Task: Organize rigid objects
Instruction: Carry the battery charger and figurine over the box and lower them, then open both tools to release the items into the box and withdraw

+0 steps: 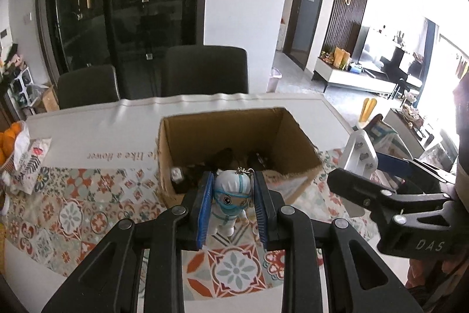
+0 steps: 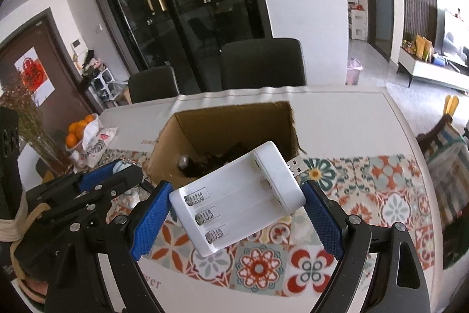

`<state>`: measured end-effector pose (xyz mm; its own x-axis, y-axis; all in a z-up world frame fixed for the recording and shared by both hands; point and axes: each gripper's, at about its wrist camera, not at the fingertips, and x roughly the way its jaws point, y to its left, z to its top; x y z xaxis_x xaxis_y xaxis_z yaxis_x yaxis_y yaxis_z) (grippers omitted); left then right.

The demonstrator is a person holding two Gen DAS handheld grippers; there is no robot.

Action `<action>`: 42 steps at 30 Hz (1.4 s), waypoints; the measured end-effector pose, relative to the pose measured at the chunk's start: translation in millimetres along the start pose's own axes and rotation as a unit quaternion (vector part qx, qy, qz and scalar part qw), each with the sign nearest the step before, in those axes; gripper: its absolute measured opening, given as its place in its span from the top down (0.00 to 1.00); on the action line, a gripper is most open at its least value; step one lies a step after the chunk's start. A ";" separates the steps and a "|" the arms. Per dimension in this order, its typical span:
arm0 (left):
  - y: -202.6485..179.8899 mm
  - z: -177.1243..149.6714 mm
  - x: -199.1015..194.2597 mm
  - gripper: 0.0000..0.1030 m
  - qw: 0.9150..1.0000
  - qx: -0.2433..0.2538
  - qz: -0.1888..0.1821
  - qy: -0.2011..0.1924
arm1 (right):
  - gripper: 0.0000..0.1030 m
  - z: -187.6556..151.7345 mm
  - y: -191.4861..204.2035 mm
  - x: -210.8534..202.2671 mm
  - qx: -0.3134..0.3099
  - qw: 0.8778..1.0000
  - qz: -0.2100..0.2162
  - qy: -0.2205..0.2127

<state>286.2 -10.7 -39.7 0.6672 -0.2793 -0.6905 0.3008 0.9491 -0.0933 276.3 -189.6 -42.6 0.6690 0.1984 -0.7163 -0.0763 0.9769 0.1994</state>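
My left gripper [image 1: 232, 195] is shut on a small figurine keychain [image 1: 231, 203] in white protective suit, blue mask and goggles, held above the table just in front of the open cardboard box [image 1: 296, 148]. My right gripper [image 2: 237, 195] is shut on a white battery charger [image 2: 237, 197] with three empty slots and a USB plug, held tilted in the air before the same box [image 2: 167, 148]. The box holds several dark objects. The right gripper and charger [image 1: 359, 156] show at the right of the left wrist view; the left gripper [image 2: 117, 173] shows at the left of the right wrist view.
The white table [image 1: 102, 119] has a patterned tile cloth [image 1: 73, 204] under the grippers. Oranges in a bag [image 2: 77, 132] and a tissue pack [image 1: 30, 160] lie at the left. Two dark chairs [image 1: 205, 69] stand behind the table. A dried flower bunch [image 2: 26, 122] stands far left.
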 end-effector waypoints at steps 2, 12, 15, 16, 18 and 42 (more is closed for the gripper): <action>1.8 6.8 1.5 0.74 1.000 0.003 0.003 -0.002 | 0.14 7.5 4.2 3.7 -0.009 1.000 0.001 0.000; 12.9 38.5 28.6 0.74 1.000 -0.005 0.006 0.011 | 0.14 40.4 8.0 26.6 -0.025 1.000 -0.005 0.003; 13.7 47.1 41.9 0.74 1.000 -0.005 0.009 0.026 | 0.14 49.9 7.5 37.0 -0.029 1.000 -0.008 0.009; 14.3 50.0 46.5 0.74 1.000 -0.005 0.006 0.030 | 0.14 52.5 7.3 39.5 -0.030 0.999 -0.010 0.011; 16.5 53.4 53.6 0.74 0.999 -0.004 0.005 0.035 | 0.14 57.9 5.7 44.8 -0.030 0.999 -0.014 0.013; 50.4 55.8 52.5 0.27 0.994 -0.017 0.107 0.030 | 0.13 76.6 10.7 71.4 -0.043 0.998 -0.025 0.034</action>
<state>374.4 14.4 -40.7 0.6719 -0.0632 -0.7380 0.1335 0.9904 0.0367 379.8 -171.0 -40.4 0.6227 0.1518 -0.7676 -0.1097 0.9883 0.1065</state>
